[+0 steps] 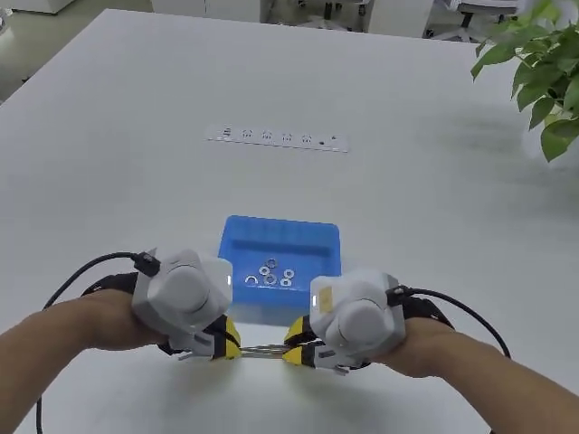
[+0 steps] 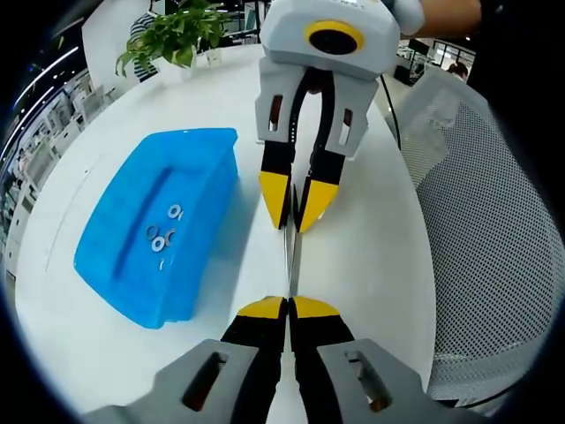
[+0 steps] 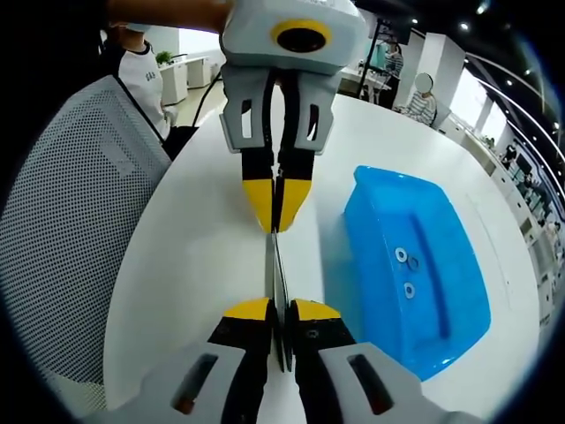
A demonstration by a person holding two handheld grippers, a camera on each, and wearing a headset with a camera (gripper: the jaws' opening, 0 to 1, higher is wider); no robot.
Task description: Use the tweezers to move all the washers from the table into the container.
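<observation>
The left gripper [image 1: 230,345] and the right gripper [image 1: 292,351] are held low at the near edge of the white table [image 1: 407,181], tip to tip and pointing at each other along one line. The left hand [image 1: 107,318] and the right hand [image 1: 427,351] grip the bodies from the outer sides, forearms converging from the lower corners, with a black cable [image 1: 81,271] looping from the left unit. A pair of slim metal tweezers [image 1: 262,351] bridges the gap between the two sets of yellow jaw tips. In the left gripper view, the left gripper [image 2: 288,307] has its jaws closed together on the near end of the tweezers [image 2: 292,256], and the right gripper [image 2: 297,210] enters from the top with its jaws pinched on the far end. The right gripper view mirrors this: the right gripper [image 3: 281,311] is clamped on the tweezers [image 3: 275,265], and the left gripper [image 3: 275,212] meets them from above. The blue rectangular plastic container [image 1: 237,237] stands on the table just beyond the grippers. The small silver metal ring washers [image 1: 271,274] lie clustered on its floor, also seen in the gripper views [image 2: 161,234] [image 3: 406,267]. A white power strip [image 1: 276,138] lies further back, and a green leafy plant [image 1: 543,72] stands at the far right.
</observation>
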